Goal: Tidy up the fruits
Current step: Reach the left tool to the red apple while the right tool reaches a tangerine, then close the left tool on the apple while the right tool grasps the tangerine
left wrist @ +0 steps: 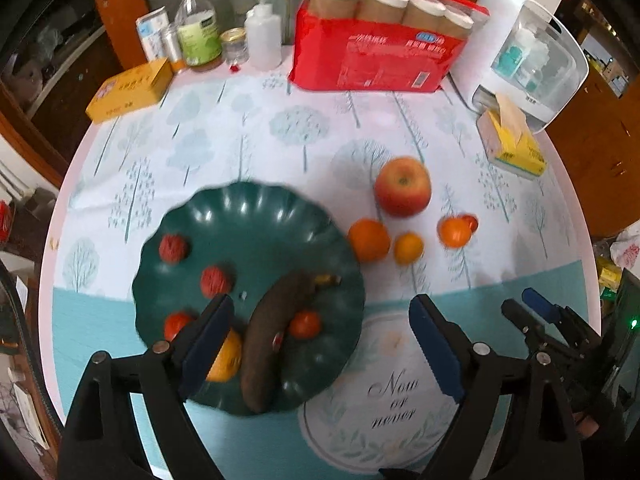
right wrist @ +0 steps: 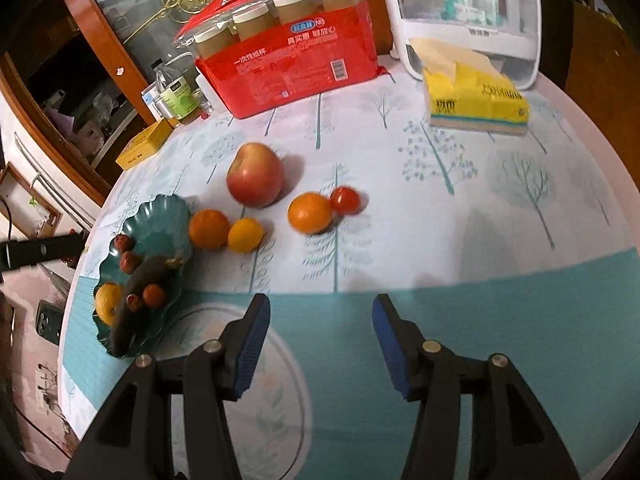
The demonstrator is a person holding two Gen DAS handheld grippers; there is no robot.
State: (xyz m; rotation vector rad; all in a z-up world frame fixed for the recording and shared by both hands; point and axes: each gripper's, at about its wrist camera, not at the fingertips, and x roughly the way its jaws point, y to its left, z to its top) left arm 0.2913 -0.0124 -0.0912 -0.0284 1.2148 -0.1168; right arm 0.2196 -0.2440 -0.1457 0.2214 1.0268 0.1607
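A dark green scalloped plate [left wrist: 256, 216] [right wrist: 160, 216] holds a brown overripe banana [left wrist: 268, 340] [right wrist: 140, 292], an orange [left wrist: 228, 360], small red fruits [left wrist: 216, 280] and a small tomato [left wrist: 306, 324]. On the tablecloth lie a red apple [left wrist: 402, 186] [right wrist: 256, 174], two oranges [left wrist: 368, 240] [right wrist: 209, 229] [left wrist: 454, 232] [right wrist: 310, 213], a smaller yellow-orange fruit [left wrist: 408, 248] [right wrist: 245, 234] and a small tomato [right wrist: 345, 200]. My left gripper [left wrist: 322, 312] is open above the plate's near edge. My right gripper [right wrist: 320, 312] [left wrist: 524, 304] is open and empty, short of the loose fruit.
At the back stand a red pack of paper cups [left wrist: 380, 52] [right wrist: 288, 60], a white appliance [left wrist: 528, 60], a yellow tissue pack [left wrist: 512, 140] [right wrist: 476, 100], a yellow box [left wrist: 128, 90] and several bottles [left wrist: 200, 28]. The round table's edge [left wrist: 52, 264] curves on the left.
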